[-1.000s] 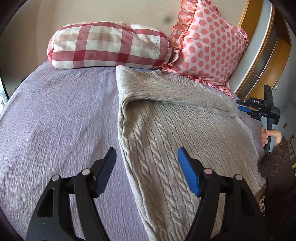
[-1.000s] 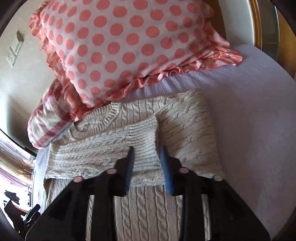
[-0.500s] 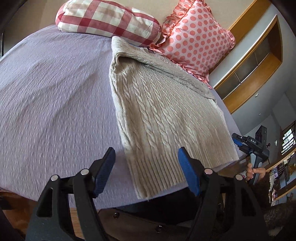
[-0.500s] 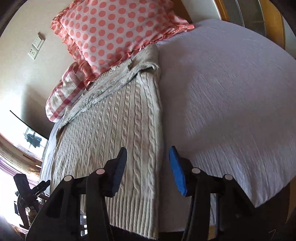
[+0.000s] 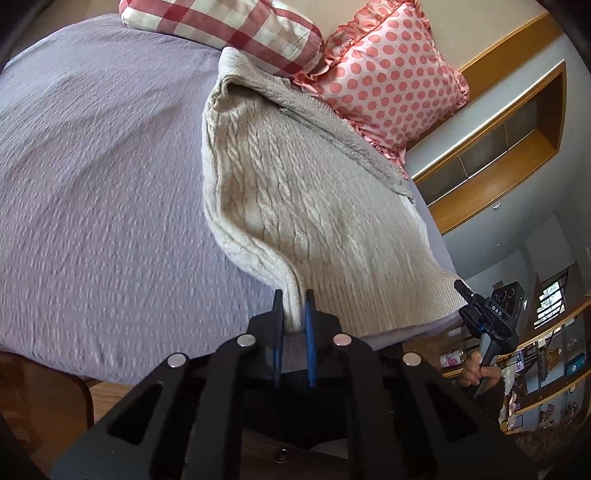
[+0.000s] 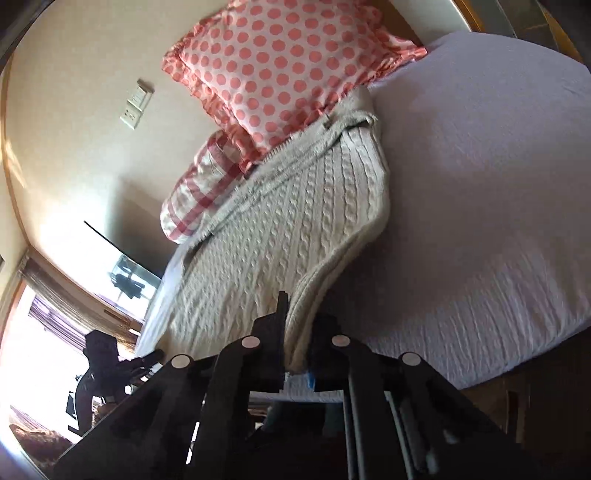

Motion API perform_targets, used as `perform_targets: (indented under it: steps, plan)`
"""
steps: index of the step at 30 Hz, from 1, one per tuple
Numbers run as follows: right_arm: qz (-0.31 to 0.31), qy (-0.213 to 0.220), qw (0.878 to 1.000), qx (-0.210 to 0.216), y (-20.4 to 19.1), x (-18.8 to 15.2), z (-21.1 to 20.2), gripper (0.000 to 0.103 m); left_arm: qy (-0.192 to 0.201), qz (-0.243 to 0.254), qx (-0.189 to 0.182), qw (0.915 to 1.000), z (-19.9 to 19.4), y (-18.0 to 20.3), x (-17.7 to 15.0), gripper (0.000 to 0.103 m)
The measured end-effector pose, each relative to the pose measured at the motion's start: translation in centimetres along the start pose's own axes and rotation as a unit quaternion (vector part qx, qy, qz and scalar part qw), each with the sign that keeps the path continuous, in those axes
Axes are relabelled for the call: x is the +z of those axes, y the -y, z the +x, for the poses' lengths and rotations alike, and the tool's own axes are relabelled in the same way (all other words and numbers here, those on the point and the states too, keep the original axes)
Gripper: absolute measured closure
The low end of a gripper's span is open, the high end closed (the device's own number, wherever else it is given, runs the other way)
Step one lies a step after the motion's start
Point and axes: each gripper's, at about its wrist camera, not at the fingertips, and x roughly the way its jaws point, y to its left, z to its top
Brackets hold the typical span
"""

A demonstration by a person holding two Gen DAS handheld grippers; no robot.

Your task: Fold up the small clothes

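Observation:
A beige cable-knit sweater [image 5: 295,206] lies on the lilac bed [image 5: 92,192], its sleeves folded across the top near the pillows. My left gripper [image 5: 293,306] is shut on the sweater's bottom left hem corner and lifts it off the bed. In the right wrist view the sweater [image 6: 280,240] runs from the pillows to me. My right gripper [image 6: 299,328] is shut on the bottom right hem corner, also raised. The right gripper also shows in the left wrist view [image 5: 487,317], at the hem's far corner.
A red checked bolster [image 5: 229,29] and a pink polka-dot pillow [image 5: 391,77] lie at the head of the bed. Wooden wall shelves [image 5: 517,147] stand to the right. The bed's front edge [image 5: 110,373] is close below my left gripper.
Both grippers have drawn back from the top of the sweater to its bottom hem, closed on the two hem corners and lifted them.

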Motion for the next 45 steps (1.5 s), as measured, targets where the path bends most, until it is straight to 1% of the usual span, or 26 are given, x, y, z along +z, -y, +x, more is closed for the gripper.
perform_targets:
  steps: [3,5,7,9,11,13,16,19,21,22,24,25,27,28,29,30,31,32,33,35,36,38,39,41,43,45]
  plan:
    - [-0.001,0.049,0.998,0.039,-1.3,3.3,-0.7,0.095,0.034,-0.008,-0.021,0.9992,-1.2,-0.1,3.0,0.094]
    - [0.004,0.075,0.995,0.07,-2.0,5.9,-0.4,0.095,0.064,-0.009,-0.027,0.9975,-1.9,-0.1,5.9,0.095]
    - [0.007,0.088,0.992,0.089,-2.7,8.8,0.8,0.095,0.089,0.0,-0.014,0.996,-2.0,0.2,9.4,0.095]
    - [0.003,0.096,0.992,0.088,-3.4,12.2,2.9,0.095,0.103,0.007,-0.003,0.9947,-1.2,0.8,13.7,0.095]
    - [0.003,0.098,0.992,0.076,-3.6,15.6,5.8,0.095,0.108,0.012,0.017,0.994,0.7,1.3,18.3,0.095]
    - [0.02,0.094,0.994,0.055,-2.6,18.7,9.5,0.095,0.107,0.011,0.048,0.993,3.2,1.5,22.7,0.095]
    - [0.048,0.078,0.996,-0.004,0.2,22.0,15.2,0.095,0.091,0.0,0.09,0.9918,8.4,0.8,28.2,0.095]
    - [0.084,0.06,0.992,-0.072,3.5,24.2,20.3,0.095,0.069,-0.007,0.129,0.9892,13.5,-0.4,32.1,0.095]
    - [0.12,0.038,0.986,-0.114,5.8,24.7,22.7,0.095,0.053,-0.023,0.144,0.9878,16.1,-1.6,33.5,0.095]
    - [0.144,0.02,0.982,-0.123,6.9,24.7,23.8,0.095,0.045,-0.035,0.149,0.9872,17.1,-2.3,33.9,0.095]
    - [0.179,-0.005,0.976,-0.126,8.3,24.7,25.0,0.09,0.032,-0.05,0.152,0.9865,18.2,-3.1,34.1,0.094]
    - [0.188,-0.007,0.975,-0.117,8.6,24.8,25.0,0.087,0.032,-0.049,0.15,0.9869,18.3,-3.2,34.1,0.09]
    - [0.183,0.003,0.978,-0.104,8.3,25.2,24.3,0.075,0.046,-0.039,0.139,0.9885,17.3,-2.9,34.0,0.088]
    - [0.175,0.012,0.98,-0.091,7.9,25.3,23.7,0.065,0.057,-0.031,0.135,0.9887,16.3,-2.5,34.0,0.077]
    - [0.168,0.026,0.982,-0.086,7.3,25.7,23.0,0.046,0.07,-0.023,0.138,0.9877,15.1,-2.1,33.9,0.06]
    - [0.156,0.05,0.982,-0.096,6.7,25.8,21.8,0.031,0.083,-0.016,0.142,0.9862,13.8,-1.8,33.7,0.052]
    - [0.138,0.081,0.982,-0.096,5.9,25.7,20.5,0.014,0.094,-0.009,0.143,0.9852,12.5,-1.6,33.3,0.043]
    - [0.117,0.094,0.985,-0.081,5.2,25.6,19.7,0.014,0.102,-0.005,0.141,0.9847,11.2,-1.5,32.8,0.041]
    - [0.098,0.09,0.989,-0.068,4.4,25.3,19.3,0.014,0.106,-0.003,0.134,0.9853,10.1,-1.5,32.1,0.039]
    - [0.072,0.059,0.995,-0.039,3.2,24.0,19.3,0.015,0.101,-0.004,0.122,0.9873,8.7,-1.8,30.6,0.032]
    - [0.062,0.039,0.997,-0.028,2.6,23.1,19.7,0.015,0.094,-0.007,0.117,0.9886,8.3,-2.0,29.8,0.031]
    - [0.045,-0.001,0.999,-0.024,1.8,21.2,21.0,0.015,0.073,-0.019,0.105,0.9916,8.4,-2.7,28.4,0.031]
    - [0.041,-0.018,0.998,-0.042,1.9,20.6,21.8,0.015,0.062,-0.028,0.099,0.9928,8.5,-3.2,27.6,0.031]
    - [0.034,-0.058,0.991,-0.112,2.6,19.6,23.7,0.014,0.034,-0.051,0.084,0.9946,9.8,-4.1,26.5,0.031]
    - [0.006,-0.038,0.993,-0.113,2.3,19.1,23.8,0.014,0.012,-0.071,0.082,0.994,11.2,-4.7,25.7,0.031]
    - [0.005,-0.025,0.995,-0.094,2.1,18.7,23.5,0.012,0.023,-0.072,0.071,0.9946,11.6,-4.6,25.8,0.028]
